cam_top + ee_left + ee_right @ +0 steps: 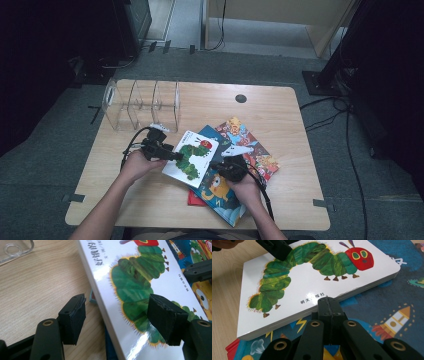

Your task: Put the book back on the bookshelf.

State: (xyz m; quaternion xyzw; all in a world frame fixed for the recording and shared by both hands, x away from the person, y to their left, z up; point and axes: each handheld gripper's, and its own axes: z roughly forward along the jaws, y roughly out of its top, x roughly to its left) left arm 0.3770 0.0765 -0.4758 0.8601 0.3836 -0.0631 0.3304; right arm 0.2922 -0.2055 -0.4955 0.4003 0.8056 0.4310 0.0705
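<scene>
**Caterpillar book between open left jaws, right jaws closed at its edge**

Near the centre of the high view, slightly low and left: a white caterpillar book [193, 158], lying tilted on top of a blue picture book [220, 192]. Under both, toward the right, a red and colourful book [255, 150]; all three spread on the wooden table [280, 110].

Left gripper [172, 156] at the left edge of the caterpillar book, held by the left hand [136, 165]. In the left gripper view, jaws standing wide apart around the book's long edge: one pad over the bare wood at lower left, the other over the green caterpillar at lower right. Pads not pressing on the cover; whether the right pad touches it, hard to tell.

Right gripper [220, 165] at the right side of the same book, in the right hand [246, 187]. In the right gripper view, jaws pressed together with nothing between them, the tip just at the book's near edge, above the blue cover.

In the upper left of the table, a clear plastic organizer [142, 105] with compartments, well apart from the books.
</scene>
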